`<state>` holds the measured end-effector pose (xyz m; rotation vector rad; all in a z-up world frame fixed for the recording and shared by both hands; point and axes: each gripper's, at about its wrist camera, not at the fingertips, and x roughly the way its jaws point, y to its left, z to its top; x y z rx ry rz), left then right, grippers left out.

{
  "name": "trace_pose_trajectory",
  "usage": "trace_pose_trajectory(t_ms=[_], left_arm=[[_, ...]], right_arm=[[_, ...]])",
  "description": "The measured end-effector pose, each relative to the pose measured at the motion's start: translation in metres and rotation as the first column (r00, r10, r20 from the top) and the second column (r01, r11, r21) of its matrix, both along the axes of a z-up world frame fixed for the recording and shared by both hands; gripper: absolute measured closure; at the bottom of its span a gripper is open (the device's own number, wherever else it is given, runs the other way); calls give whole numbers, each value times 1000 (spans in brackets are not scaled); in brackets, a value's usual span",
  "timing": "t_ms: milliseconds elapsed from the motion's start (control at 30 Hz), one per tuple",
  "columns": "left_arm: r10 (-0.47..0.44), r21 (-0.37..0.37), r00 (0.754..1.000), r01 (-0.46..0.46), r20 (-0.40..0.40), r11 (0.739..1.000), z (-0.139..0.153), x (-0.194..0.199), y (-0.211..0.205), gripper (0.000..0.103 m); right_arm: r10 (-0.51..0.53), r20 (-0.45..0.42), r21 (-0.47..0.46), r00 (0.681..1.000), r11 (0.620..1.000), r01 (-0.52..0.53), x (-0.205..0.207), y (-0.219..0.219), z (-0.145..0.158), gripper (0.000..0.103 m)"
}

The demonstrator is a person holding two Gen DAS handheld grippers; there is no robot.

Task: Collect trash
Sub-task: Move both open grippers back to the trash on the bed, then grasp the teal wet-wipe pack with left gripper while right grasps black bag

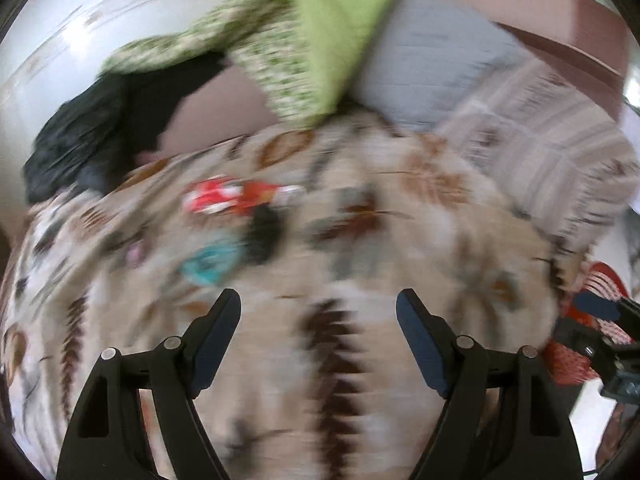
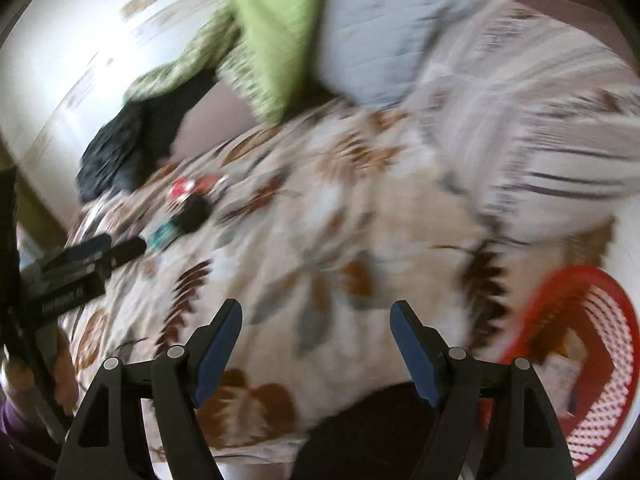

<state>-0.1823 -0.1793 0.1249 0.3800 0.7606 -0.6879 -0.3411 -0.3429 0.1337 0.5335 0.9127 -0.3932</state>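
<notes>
Both tools, left (image 1: 318,308) and right (image 2: 316,318), hover with jaws apart and empty over a leaf-patterned bed (image 1: 400,240). Red wrappers (image 1: 236,196) and a teal scrap (image 1: 212,266) lie on it; a red basket (image 2: 600,320) sits at its edge.

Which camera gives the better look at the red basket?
The right wrist view. There the red basket shows most of its rim and perforated wall at the bed's edge, with pale items inside, though blurred. In the left wrist view the basket is only a sliver at the frame edge, partly hidden behind the right gripper.
</notes>
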Motion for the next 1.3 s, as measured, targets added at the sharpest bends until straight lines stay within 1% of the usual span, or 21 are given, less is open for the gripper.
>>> trace_pose_trajectory(t_ms=[33, 100, 167, 267, 333, 400, 533, 567, 600, 667, 700, 733, 767, 800, 833, 867, 933, 967, 1067, 1200, 1300], left_arm=[[31, 6, 1000, -31, -5, 1000, -2, 15, 10, 19], [82, 17, 997, -82, -14, 996, -9, 45, 29, 18], [111, 47, 993, -109, -37, 993, -22, 79, 40, 18], [121, 101, 991, -115, -57, 988, -41, 116, 37, 18], [112, 124, 991, -103, -67, 987, -52, 132, 31, 18], [108, 131, 991, -96, -82, 987, -63, 148, 22, 18], [79, 97, 989, -67, -124, 993, -77, 173, 2, 18], [70, 83, 988, -59, -138, 995, -81, 178, -1, 17], [71, 75, 985, -60, -155, 995, -86, 185, -4, 14], [99, 94, 976, -82, -196, 992, -101, 196, -12, 13], [101, 95, 971, -82, -218, 992, -107, 198, -14, 11], [104, 89, 968, -85, -230, 992, -111, 199, -16, 7], [112, 97, 970, -93, -215, 991, -112, 197, -17, 7], [120, 132, 974, -95, -193, 987, -113, 193, -22, 7], [128, 160, 974, -99, -184, 982, -114, 189, -26, 11], [136, 164, 974, -107, -180, 981, -111, 184, -27, 20], [148, 159, 975, -122, -165, 980, -103, 173, -24, 89], [163, 170, 975, -137, -153, 976, -100, 166, -22, 92], [171, 137, 975, -151, -145, 979, -91, 139, -5, 92], [220, 73, 956, -210, -193, 975, -83, 114, 36, 92], [257, 61, 946, -250, -196, 966, -82, 104, 61, 92]], right_arm=[[32, -1, 14, 1000, 999, -31, 11, 6, -4, 23], [74, 0, 36, 997, 997, -74, 30, 17, -10, 23], [107, 0, 49, 994, 993, -107, 45, 28, -17, 23], [132, -9, 72, 991, 989, -131, 59, 37, -27, 23], [138, -21, 84, 990, 987, -135, 64, 39, -34, 23], [141, -36, 93, 989, 986, -137, 66, 41, -39, 23], [141, -75, 104, 987, 986, -133, 68, 37, -53, 23], [137, -81, 109, 987, 986, -128, 68, 36, -55, 23], [132, -88, 116, 987, 986, -122, 68, 34, -59, 23], [127, -98, 123, 987, 986, -115, 69, 32, -63, 23], [126, -103, 125, 987, 986, -113, 70, 31, -66, 23], [127, -106, 126, 986, 986, -113, 70, 31, -67, 23], [128, -111, 126, 986, 985, -114, 71, 32, -69, 23], [130, -114, 127, 985, 985, -115, 71, 32, -70, 23], [134, -118, 126, 984, 985, -119, 72, 32, -72, 23], [139, -121, 126, 983, 984, -123, 73, 33, -73, 23], [148, -123, 124, 981, 983, -132, 75, 34, -72, 23], [152, -122, 120, 981, 983, -137, 76, 34, -71, 23], [160, -111, 106, 981, 983, -148, 82, 33, -65, 23], [191, -105, 106, 976, 978, -180, 97, 36, -63, 23], [234, -100, 115, 967, 968, -223, 120, 42, -66, 23]])
